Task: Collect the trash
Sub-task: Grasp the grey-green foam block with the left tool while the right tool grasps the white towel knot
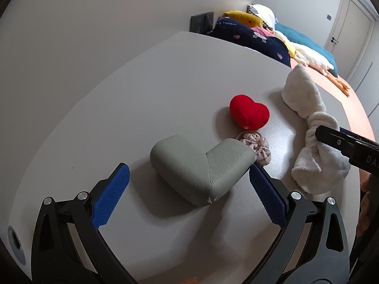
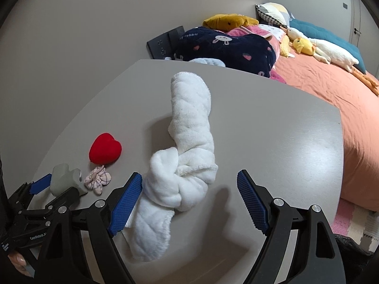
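On the grey table (image 1: pixel 118 108) lies a grey-green L-shaped cushion piece (image 1: pixel 201 165). My left gripper (image 1: pixel 189 177) stands open around its near end, blue pads apart from it. Behind it lie a red plush heart (image 1: pixel 250 114) and a checked fabric flower (image 1: pixel 257 148). A knotted white towel (image 2: pixel 184 165) lies lengthwise in the right wrist view. My right gripper (image 2: pixel 189 189) is open over its knot, the left pad (image 2: pixel 125 206) close to the cloth. In that view the heart (image 2: pixel 105 149), flower (image 2: pixel 98 179), cushion piece (image 2: pixel 65 178) and left gripper (image 2: pixel 52 187) sit at the lower left.
Beyond the table's far edge stands a bed with an orange sheet (image 2: pixel 331 94), a navy blanket (image 2: pixel 227 45), pillows and plush toys (image 2: pixel 315 47). A black socket panel (image 2: pixel 163 45) is on the wall. A patterned floor mat (image 2: pixel 353 220) lies at the right.
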Tool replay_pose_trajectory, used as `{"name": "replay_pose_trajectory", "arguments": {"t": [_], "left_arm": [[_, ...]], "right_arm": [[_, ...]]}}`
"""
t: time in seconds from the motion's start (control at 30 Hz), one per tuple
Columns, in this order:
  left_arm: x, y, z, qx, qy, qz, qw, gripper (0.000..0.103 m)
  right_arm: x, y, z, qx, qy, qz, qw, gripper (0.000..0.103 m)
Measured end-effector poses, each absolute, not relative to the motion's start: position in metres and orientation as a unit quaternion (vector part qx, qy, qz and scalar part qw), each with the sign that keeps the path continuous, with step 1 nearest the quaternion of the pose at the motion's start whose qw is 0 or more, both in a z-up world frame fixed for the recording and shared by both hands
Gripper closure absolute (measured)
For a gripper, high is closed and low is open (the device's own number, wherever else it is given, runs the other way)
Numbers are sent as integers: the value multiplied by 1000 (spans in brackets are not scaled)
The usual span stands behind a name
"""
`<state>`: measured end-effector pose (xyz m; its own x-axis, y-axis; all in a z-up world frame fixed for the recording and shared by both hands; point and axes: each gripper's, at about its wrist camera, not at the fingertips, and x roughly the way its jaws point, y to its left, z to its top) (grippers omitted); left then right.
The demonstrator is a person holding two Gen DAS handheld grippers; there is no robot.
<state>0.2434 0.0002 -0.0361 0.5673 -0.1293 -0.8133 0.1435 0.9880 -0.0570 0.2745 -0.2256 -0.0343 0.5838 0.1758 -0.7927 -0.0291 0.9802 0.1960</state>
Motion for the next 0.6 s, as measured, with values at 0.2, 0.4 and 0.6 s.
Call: {"name": "replay_pose_trajectory", "arguments": {"t": [0.2, 0.4, 0.6], "left_arm": [[252, -8, -38, 22, 451, -98, 887, 8], [251, -13, -42, 35, 446, -105, 888, 21], [245, -15, -37, 45, 439, -96, 892, 23]], "right_arm": [[272, -219, -31, 61, 447, 58, 891, 44], [262, -221, -25, 55, 438, 57, 895, 52], [247, -233, -15, 62, 427, 53, 900, 52]]}}
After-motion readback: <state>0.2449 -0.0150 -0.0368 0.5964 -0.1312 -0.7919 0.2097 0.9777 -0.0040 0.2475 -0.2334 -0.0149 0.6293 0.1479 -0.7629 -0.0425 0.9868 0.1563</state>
